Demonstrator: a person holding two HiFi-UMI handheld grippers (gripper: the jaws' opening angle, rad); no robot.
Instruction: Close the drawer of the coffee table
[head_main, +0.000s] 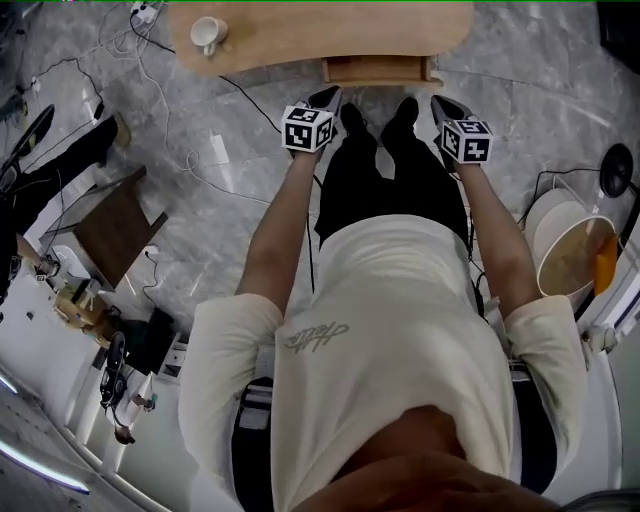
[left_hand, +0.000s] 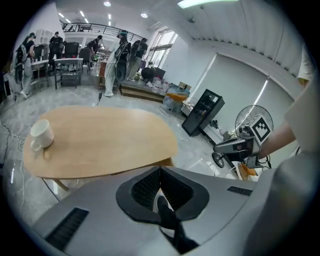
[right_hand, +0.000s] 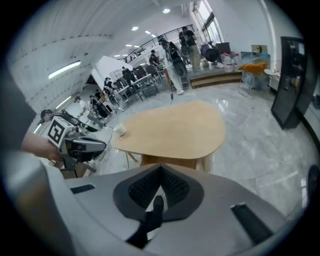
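A light wooden coffee table (head_main: 320, 30) stands just ahead of the person's feet, with a white cup (head_main: 208, 33) on its left end. Its drawer (head_main: 380, 70) sticks out from the near edge, between the two grippers. My left gripper (head_main: 327, 96) hovers just left of the drawer, jaws closed together on nothing. To the drawer's right, my right gripper (head_main: 445, 103) is likewise shut and empty. The left gripper view shows the tabletop (left_hand: 100, 140), the cup (left_hand: 41, 135) and the right gripper (left_hand: 235, 146). The right gripper view looks at the drawer front (right_hand: 172, 162) under the tabletop (right_hand: 175, 127).
Cables (head_main: 200, 160) trail over the marble floor at the left, near a dark wooden box (head_main: 110, 225). A round tub (head_main: 570, 255) and a fan (head_main: 618, 170) stand at the right. A black cabinet (left_hand: 202, 111) and people (left_hand: 120, 55) are far behind the table.
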